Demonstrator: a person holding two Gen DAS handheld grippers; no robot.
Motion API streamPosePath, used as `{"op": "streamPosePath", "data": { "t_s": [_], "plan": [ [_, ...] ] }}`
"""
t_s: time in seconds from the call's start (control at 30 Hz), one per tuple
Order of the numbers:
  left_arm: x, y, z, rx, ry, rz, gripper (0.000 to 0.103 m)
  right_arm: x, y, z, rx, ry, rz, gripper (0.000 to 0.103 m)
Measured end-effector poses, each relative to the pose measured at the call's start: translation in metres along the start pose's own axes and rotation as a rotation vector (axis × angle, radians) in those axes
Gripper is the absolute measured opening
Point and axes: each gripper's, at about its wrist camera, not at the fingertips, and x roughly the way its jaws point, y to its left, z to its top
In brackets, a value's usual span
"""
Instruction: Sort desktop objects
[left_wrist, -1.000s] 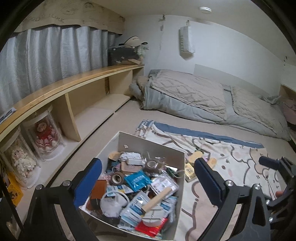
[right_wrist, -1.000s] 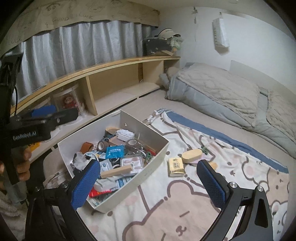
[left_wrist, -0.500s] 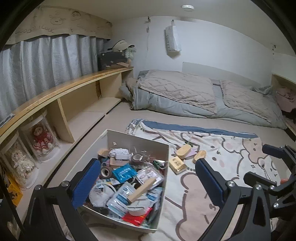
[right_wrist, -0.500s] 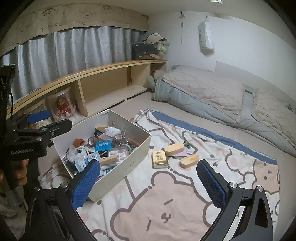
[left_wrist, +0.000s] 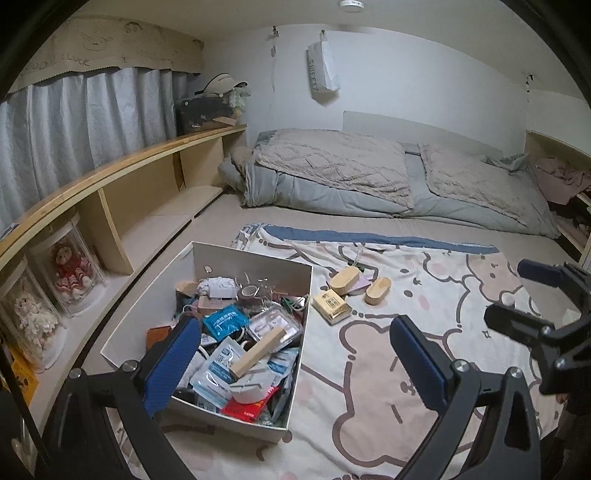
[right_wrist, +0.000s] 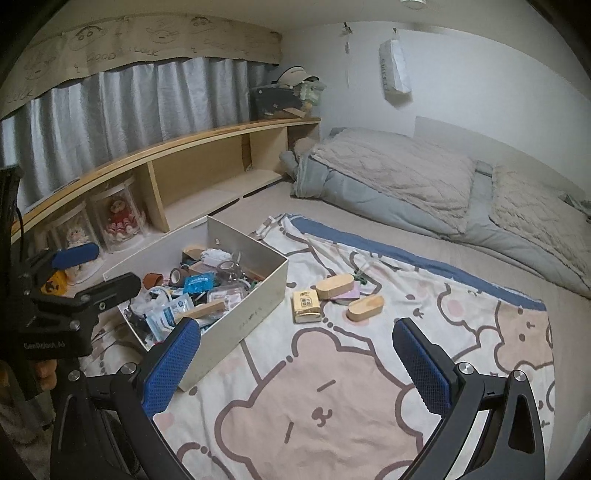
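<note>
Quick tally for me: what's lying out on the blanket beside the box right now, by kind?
Wooden oval boxes: 2
Yellow packet: 1
Pink card under the nearer-to-box oval: 1
Small green item behind them, too small to identify: 1
Total: 5
</note>
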Motion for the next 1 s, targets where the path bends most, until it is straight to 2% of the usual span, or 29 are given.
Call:
{"op": "streamPosePath", "data": {
  "t_s": [0.5, 1.0],
  "plan": [
    [-0.006, -0.008, -0.021, 0.005, 0.031, -0.055, 0.103, -0.014, -0.013, -0.015, 0.029, 0.019, -0.039, 0.103],
    [-0.004, -0.019, -0.024, 0.038, 0.039, -0.062, 0.103, -0.018, -0.019, -0.025, 0.036, 0.039, -0.049, 0.103]
  ]
}}
